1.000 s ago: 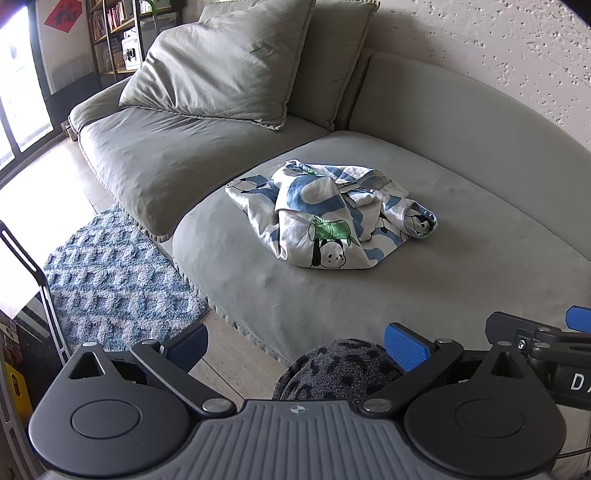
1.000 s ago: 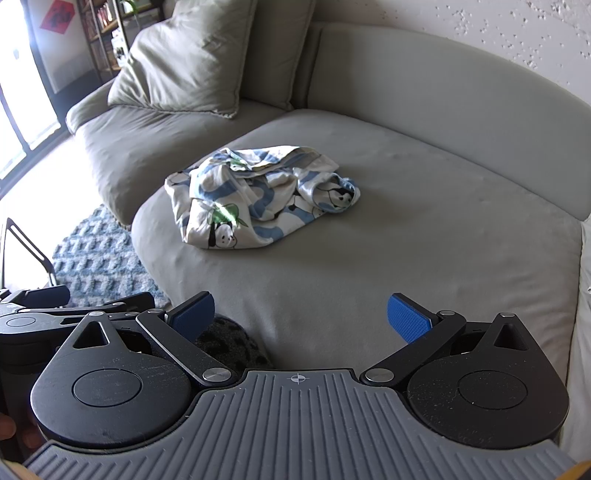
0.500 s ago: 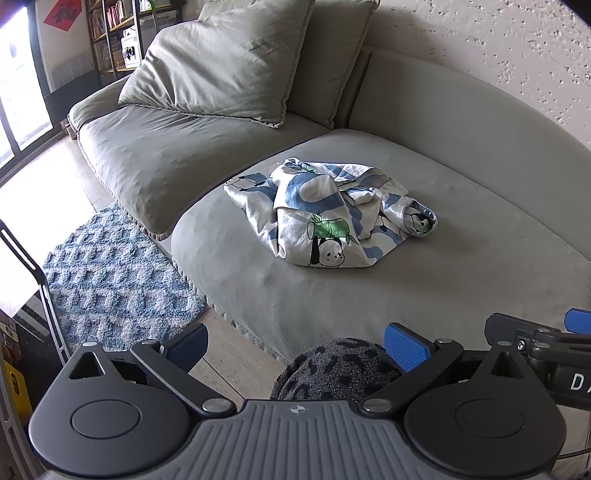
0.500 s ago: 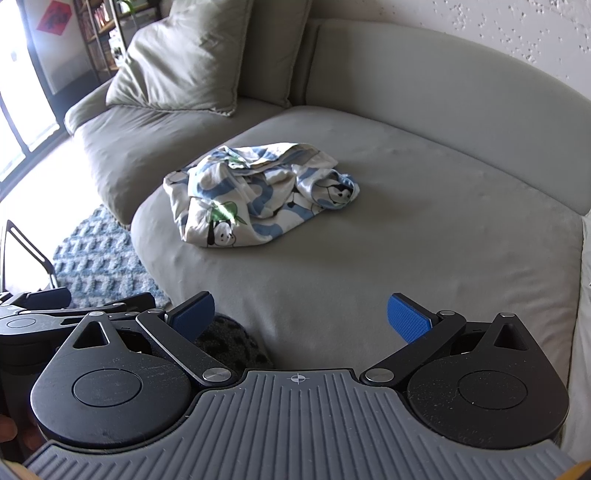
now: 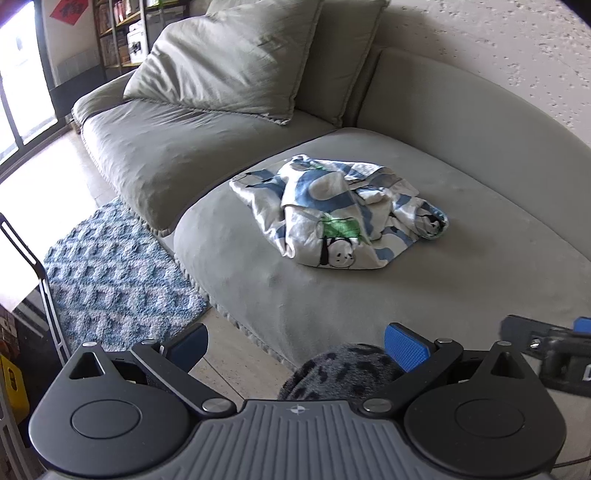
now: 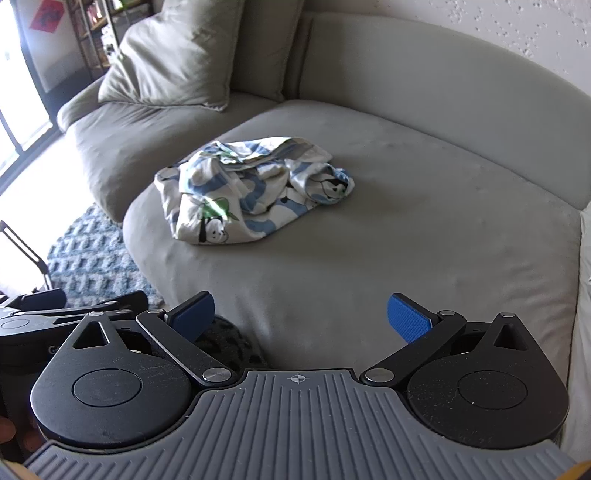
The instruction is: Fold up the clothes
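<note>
A crumpled white garment [image 5: 340, 214] with blue bands and panda prints lies in a heap on the round grey sofa seat [image 5: 461, 277]. The same garment [image 6: 251, 192] shows left of centre in the right wrist view. My left gripper [image 5: 297, 347] is open, held short of the seat's front edge, well away from the cloth. My right gripper [image 6: 299, 315] is open too, over the near part of the seat, nothing between its blue pads. Part of the right gripper [image 5: 550, 343] shows at the right of the left wrist view.
A dark spotted knee [image 5: 343, 373] sits below the left gripper. Big grey cushions [image 5: 236, 55] lean on the sofa back at the left. A blue patterned rug [image 5: 110, 269] covers the floor left of the seat. A shelf [image 5: 122, 33] stands far left.
Both grippers have crept slightly closer to the sofa, so the garment sits a little lower and larger in view. Both stay open.
</note>
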A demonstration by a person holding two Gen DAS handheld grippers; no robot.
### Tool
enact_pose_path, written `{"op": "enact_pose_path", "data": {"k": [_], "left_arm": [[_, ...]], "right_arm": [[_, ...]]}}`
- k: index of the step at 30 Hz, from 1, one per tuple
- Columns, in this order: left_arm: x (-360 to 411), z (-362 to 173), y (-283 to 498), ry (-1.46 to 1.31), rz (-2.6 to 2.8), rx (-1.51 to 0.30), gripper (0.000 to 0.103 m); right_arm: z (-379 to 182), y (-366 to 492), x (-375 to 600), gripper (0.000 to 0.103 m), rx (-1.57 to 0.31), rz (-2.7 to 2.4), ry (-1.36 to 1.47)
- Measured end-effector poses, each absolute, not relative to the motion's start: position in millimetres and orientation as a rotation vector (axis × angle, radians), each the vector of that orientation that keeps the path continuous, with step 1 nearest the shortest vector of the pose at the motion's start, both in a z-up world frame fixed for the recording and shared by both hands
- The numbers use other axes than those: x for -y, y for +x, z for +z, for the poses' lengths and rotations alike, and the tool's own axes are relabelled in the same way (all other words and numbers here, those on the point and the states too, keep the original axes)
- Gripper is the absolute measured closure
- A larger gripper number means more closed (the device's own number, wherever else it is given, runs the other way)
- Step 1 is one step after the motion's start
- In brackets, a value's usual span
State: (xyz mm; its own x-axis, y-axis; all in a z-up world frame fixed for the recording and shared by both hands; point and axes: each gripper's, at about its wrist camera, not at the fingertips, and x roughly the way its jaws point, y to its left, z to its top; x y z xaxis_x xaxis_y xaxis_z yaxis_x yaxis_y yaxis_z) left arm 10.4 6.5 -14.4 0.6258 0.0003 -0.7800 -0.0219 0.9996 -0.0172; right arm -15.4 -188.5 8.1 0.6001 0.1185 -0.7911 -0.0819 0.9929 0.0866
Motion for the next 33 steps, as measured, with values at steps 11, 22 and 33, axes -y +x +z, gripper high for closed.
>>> {"op": "enact_pose_path", "data": {"k": [11,22,33], "left_arm": [[-34,-40,39,-0.116,0.06,-0.839,0.013],[-51,-61,79,-0.213,0.032,-0.768,0.014],[-46,-89,115,-0.218,-0.045,-0.807,0.022]], "right_arm": [[-18,13,195,0.0,-0.963,0.098,0.102],[-48,65,199,0.004,-0.886,0.106,0.085],[-94,157,206,0.048,-0.89,0.155,0.21]]}}
